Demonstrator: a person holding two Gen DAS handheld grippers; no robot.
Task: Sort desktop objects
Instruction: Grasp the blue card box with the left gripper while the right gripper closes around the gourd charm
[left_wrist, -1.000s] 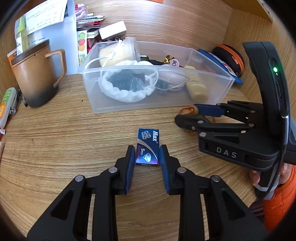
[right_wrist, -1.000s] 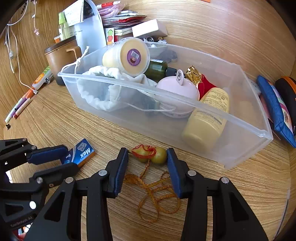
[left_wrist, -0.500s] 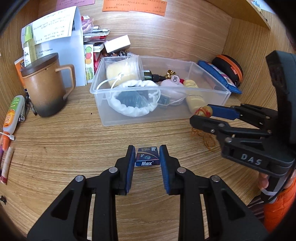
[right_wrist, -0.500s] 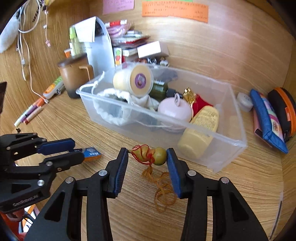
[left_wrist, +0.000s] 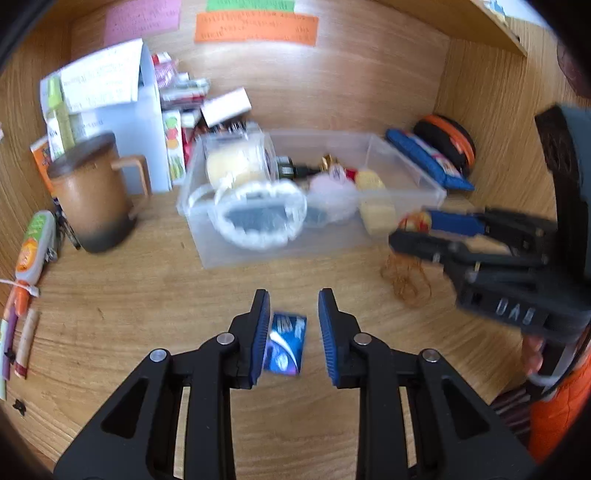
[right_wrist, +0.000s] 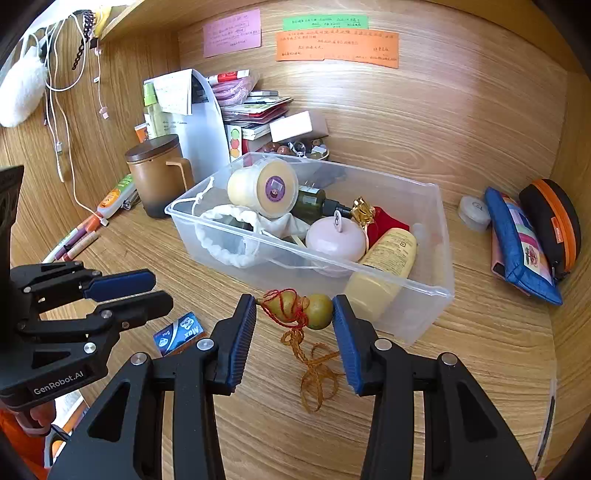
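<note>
- Left gripper (left_wrist: 291, 328) nearest: fingers opening, small blue box (left_wrist: 285, 343) loose between them, apparently off the pads.
- Right gripper (right_wrist: 294, 334) fingers pinch a little gourd charm (right_wrist: 297, 308), tassel dangling above the tabletop (right_wrist: 461, 350).
- Farther back, clear plastic bin (right_wrist: 436, 291) full of bottles and jars.

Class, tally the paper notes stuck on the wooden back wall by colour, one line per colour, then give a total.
Pink rectangular paper note: 1
Green paper strip note: 1
Orange rectangular paper note: 1
Total: 3
</note>
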